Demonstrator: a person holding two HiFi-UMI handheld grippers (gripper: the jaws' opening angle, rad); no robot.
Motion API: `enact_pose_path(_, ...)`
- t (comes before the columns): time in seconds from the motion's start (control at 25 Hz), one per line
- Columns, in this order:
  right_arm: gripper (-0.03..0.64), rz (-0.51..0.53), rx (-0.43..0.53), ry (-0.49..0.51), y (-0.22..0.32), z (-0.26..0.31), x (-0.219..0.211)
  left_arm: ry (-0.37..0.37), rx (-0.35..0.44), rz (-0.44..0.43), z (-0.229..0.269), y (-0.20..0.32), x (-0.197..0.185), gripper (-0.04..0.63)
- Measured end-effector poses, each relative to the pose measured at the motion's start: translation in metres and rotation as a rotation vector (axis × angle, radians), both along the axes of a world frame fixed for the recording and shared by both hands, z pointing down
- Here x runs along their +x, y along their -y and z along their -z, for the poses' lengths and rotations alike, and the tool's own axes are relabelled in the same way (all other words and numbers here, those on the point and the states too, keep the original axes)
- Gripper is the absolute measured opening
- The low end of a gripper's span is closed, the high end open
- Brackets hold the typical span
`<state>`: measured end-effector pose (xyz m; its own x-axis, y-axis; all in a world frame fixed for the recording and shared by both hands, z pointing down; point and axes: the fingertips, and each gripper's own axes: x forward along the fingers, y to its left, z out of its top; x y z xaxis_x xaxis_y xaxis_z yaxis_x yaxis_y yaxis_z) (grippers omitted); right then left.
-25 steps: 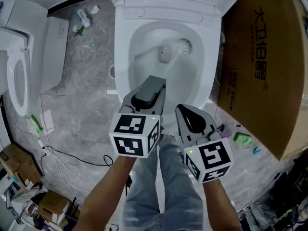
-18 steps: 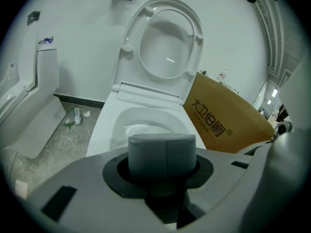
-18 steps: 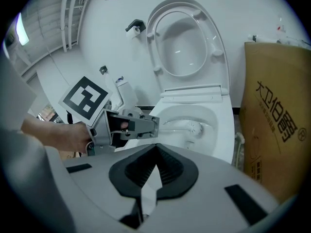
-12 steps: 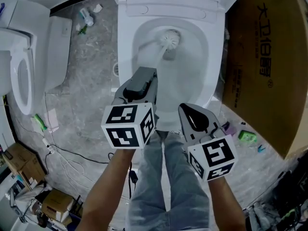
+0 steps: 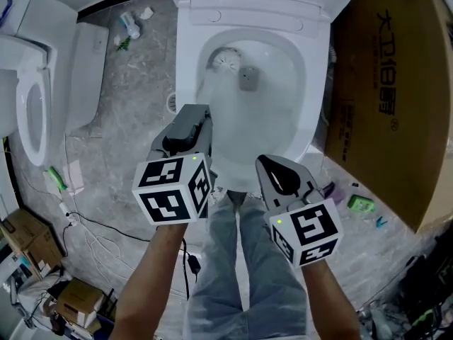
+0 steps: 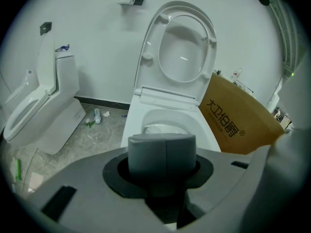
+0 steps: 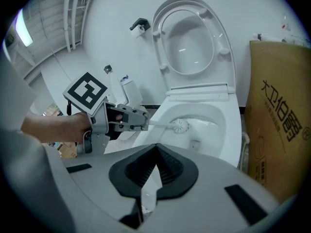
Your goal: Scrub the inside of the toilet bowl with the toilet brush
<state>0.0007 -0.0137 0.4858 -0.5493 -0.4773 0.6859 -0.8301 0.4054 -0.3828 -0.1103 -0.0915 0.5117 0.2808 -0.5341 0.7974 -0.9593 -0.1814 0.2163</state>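
Observation:
The white toilet bowl (image 5: 313, 83) stands open at the top of the head view, its lid (image 6: 184, 47) raised against the wall. My left gripper (image 5: 190, 121) is shut on the handle of the toilet brush, whose grey end (image 6: 162, 152) fills the space between its jaws. The white brush head (image 5: 225, 62) lies against the bowl's back-left inner wall, beside the grey drain (image 5: 248, 78). From the right gripper view, the brush head (image 7: 181, 125) and left gripper (image 7: 127, 119) show over the rim. My right gripper (image 5: 284, 178) hovers shut and empty near the bowl's front edge.
A large cardboard box (image 5: 386, 98) leans right of the toilet. A second white toilet (image 5: 28, 112) stands at the left. Litter and a bottle (image 5: 127, 25) lie on the grey floor, cables (image 5: 92, 225) at lower left, a green item (image 5: 359, 204) at right. The person's jeans (image 5: 241, 261) are below.
The brush head has swept from the bowl's back right across to its back left. My left gripper shifted left and lower in view. The right gripper barely moved.

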Motion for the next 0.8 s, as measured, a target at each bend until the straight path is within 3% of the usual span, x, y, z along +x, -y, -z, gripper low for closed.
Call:
enact_pose_path(0.32,0.0,0.003,0.007,-0.005,-0.004,0.007,-0.005,0.096,-0.06,-0.059,0.011,-0.016,-0.017,0.153)
enact_pose_path(0.8,0.0,-0.009,0.034,-0.025,-0.001,0.021,-0.005,0.125,-0.174,-0.166,0.016,-0.048,-0.023,0.153)
